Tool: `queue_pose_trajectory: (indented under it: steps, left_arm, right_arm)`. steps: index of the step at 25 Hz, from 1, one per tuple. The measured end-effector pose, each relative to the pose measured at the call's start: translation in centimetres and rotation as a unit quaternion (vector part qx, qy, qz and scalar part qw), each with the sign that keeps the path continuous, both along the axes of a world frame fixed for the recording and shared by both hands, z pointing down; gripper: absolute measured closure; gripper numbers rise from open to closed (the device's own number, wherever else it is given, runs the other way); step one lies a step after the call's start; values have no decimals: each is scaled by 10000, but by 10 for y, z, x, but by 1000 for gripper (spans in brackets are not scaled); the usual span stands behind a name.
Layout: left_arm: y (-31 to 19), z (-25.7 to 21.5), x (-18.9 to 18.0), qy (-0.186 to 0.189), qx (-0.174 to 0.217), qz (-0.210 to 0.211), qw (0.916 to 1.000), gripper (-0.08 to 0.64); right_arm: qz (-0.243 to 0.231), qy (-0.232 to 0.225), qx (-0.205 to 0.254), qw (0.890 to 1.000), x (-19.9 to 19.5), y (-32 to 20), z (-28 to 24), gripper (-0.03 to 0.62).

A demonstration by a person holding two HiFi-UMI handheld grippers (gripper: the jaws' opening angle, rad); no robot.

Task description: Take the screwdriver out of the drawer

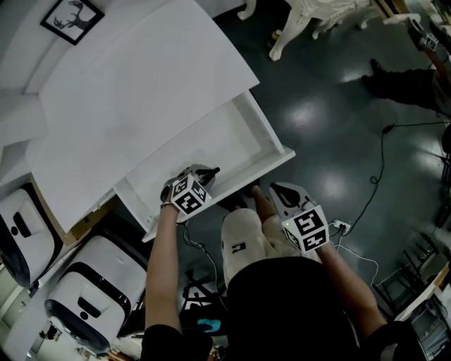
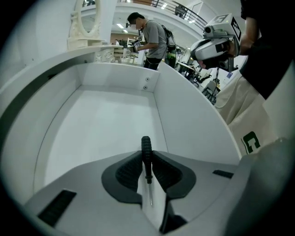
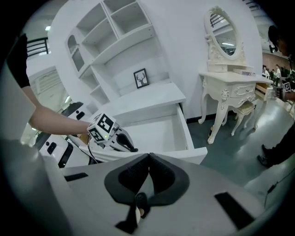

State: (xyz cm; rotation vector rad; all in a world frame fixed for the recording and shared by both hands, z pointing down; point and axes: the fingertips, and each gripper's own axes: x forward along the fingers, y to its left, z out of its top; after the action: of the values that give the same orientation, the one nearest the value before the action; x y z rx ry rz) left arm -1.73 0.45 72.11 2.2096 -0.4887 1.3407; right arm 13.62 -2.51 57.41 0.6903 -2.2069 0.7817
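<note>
A small screwdriver (image 2: 146,152) with a black ribbed handle and a thin metal shaft stands between the pads of my left gripper (image 2: 146,159), which is shut on its handle. In the head view the left gripper (image 1: 206,176) hangs over the near end of the open white drawer (image 1: 271,161), tilted steeply down. The drawer's white floor and walls (image 2: 184,124) show nothing else inside. My right gripper (image 1: 275,190) is outside the drawer, in front of its front panel. Its pads (image 3: 159,173) meet with nothing between them. The right gripper view also shows the left gripper (image 3: 129,147) at the drawer (image 3: 191,133).
The white desk top (image 1: 141,92) overhangs the drawer, with a framed deer picture (image 1: 70,17) behind. White machines (image 1: 84,296) stand at the left. A cable (image 1: 373,190) runs over the dark floor. An ornate white dressing table (image 3: 230,78) stands to the right. A person (image 2: 152,39) stands far off.
</note>
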Motion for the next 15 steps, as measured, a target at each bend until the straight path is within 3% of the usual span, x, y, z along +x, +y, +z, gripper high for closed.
queue_pose_trajectory:
  steps: [8, 12, 15]
  left_arm:
    - [-28, -63, 5, 478, 522, -847, 9939, 482]
    - [-48, -105, 3, 770, 877, -1204, 9858, 482]
    - [-64, -144, 2, 994, 1267, -1521, 9752, 482]
  right_arm:
    - [-234, -132, 401, 9988, -10, -18, -35, 575]
    - [-285, -249, 684, 9969, -23, -34, -62, 575]
    - [-371, -337, 960, 9941, -31, -46, -79, 575]
